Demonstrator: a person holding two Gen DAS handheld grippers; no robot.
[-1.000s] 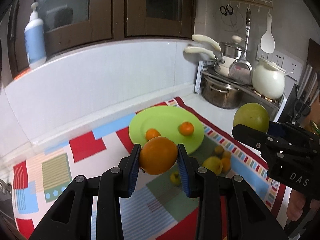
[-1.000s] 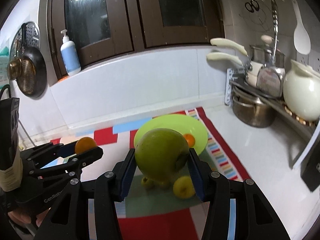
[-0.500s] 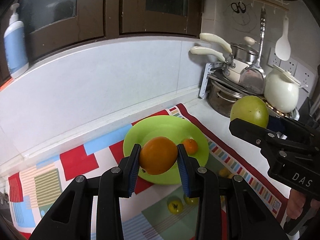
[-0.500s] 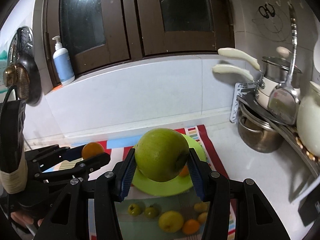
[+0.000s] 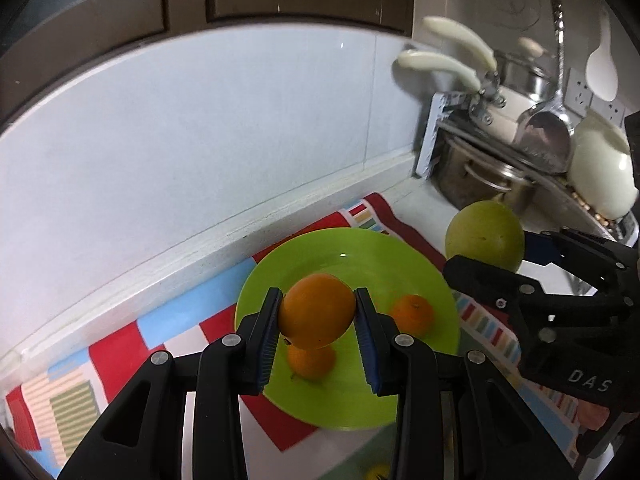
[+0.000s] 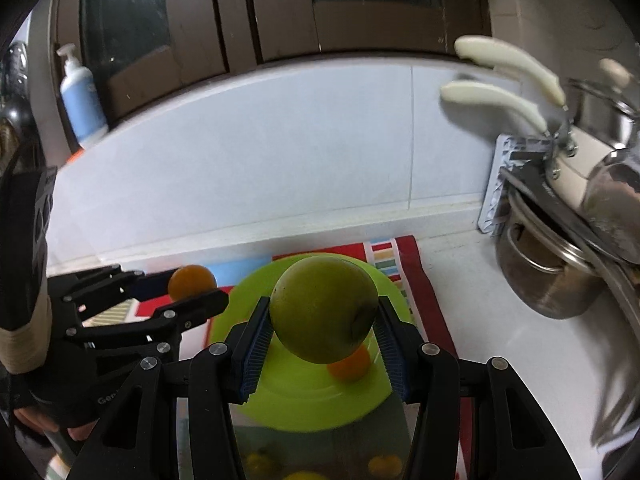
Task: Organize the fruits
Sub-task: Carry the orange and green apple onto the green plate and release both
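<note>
My left gripper (image 5: 317, 316) is shut on a large orange (image 5: 317, 315) and holds it above the green plate (image 5: 360, 264). Two small oranges (image 5: 413, 314) lie on the plate, one (image 5: 311, 362) right under the held orange. My right gripper (image 6: 322, 322) is shut on a big green fruit (image 6: 323, 307), also above the plate (image 6: 300, 396). In the left wrist view the green fruit (image 5: 485, 237) and right gripper (image 5: 492, 256) hang beside the plate's right rim. In the right wrist view the left gripper (image 6: 192, 286) with its orange (image 6: 191, 280) is at the left.
The plate sits on a patchwork mat (image 5: 120, 344) against the white tiled wall. Small yellow and orange fruits (image 6: 384, 465) lie on the mat nearer to me. A rack with steel pots (image 6: 540, 276), a ladle (image 5: 544, 136) and a white jug (image 5: 600, 176) stands right.
Both grippers have moved forward toward the plate with their fruits still held. The plate now lies right below them, and the loose fruits on the mat have slid to the bottom edge.
</note>
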